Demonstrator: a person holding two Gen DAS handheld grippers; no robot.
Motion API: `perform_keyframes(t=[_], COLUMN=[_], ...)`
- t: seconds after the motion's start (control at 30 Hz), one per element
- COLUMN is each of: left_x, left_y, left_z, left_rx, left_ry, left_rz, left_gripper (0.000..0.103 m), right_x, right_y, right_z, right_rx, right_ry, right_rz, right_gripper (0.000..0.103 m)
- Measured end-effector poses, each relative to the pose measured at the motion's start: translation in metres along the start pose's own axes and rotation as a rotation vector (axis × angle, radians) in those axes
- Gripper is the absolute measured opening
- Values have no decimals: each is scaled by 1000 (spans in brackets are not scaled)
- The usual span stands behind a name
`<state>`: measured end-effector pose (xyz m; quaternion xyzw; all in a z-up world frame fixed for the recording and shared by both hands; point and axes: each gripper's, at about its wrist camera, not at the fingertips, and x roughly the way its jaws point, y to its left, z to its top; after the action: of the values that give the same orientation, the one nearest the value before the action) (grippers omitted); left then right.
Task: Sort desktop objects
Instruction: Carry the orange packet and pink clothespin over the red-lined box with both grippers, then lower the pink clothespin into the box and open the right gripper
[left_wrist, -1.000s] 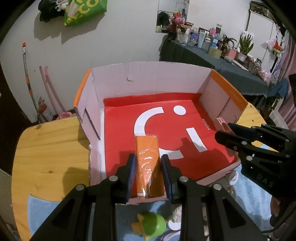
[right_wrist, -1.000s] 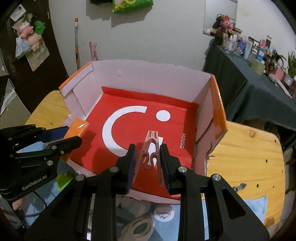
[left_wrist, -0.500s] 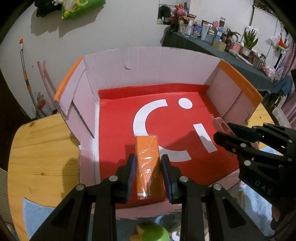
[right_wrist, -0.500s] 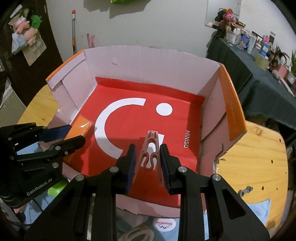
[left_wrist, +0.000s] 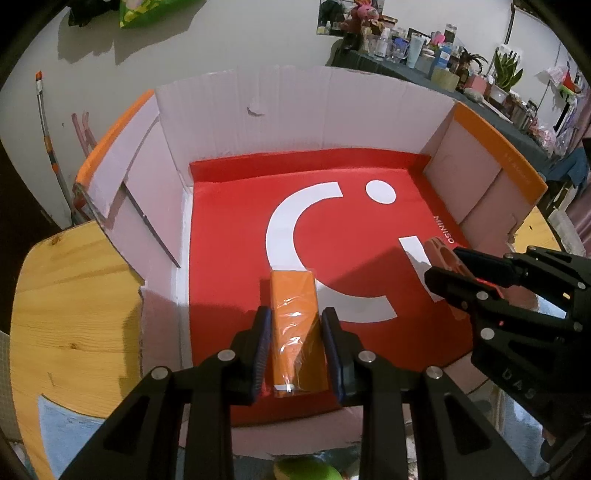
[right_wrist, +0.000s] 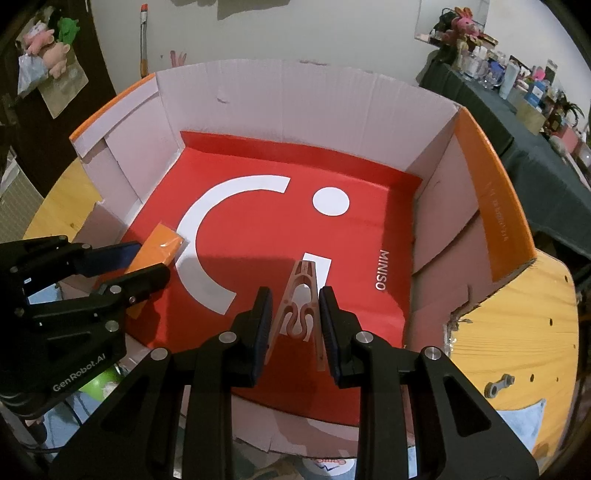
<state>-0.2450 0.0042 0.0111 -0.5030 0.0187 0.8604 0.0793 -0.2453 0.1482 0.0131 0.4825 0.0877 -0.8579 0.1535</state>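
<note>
Both grippers over the open cardboard box (left_wrist: 295, 107), each loaded, pointed steeply down at its red liner (left_wrist: 236, 229)

Left gripper (left_wrist: 295, 350): narrow, jaws clamped on the flanks of the orange wrapped box (left_wrist: 295, 332), which sticks out toward 12 o'clock above the liner's near edge. Film wrap looks slick; I'd keep it square to the jaws until it is low

Right gripper (right_wrist: 295, 321): narrow, jaws pinching the legs of a pink clothes peg (right_wrist: 301, 299), tip toward 12 o'clock, hanging over the white bar of the logo (right_wrist: 317, 266)

Step in hand, by my reading: setting both items down inside the box. To do it well:
- go lower before letting go, since neither item seems to touch the liner yet
- keep the two apart: the other gripper sits at 3 o'clock in the left view, at 9 o'clock in the right view
- part jaws only a little; the peg may spring or tip sideways
- lift straight out, clear of the near wall (right_wrist: 314, 432)
</note>
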Motion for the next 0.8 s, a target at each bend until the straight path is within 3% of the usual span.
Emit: perform_keyframes(t=[0.8], left_x=[8], left_y=[0], left_z=[-3], left_rx=[11], left_ry=[16], left_rz=[15], left_gripper=[30], right_x=[17], right_y=[-3], right_z=[-4], right_rx=[5], right_ry=[64], right_rz=[20], right_gripper=[25])
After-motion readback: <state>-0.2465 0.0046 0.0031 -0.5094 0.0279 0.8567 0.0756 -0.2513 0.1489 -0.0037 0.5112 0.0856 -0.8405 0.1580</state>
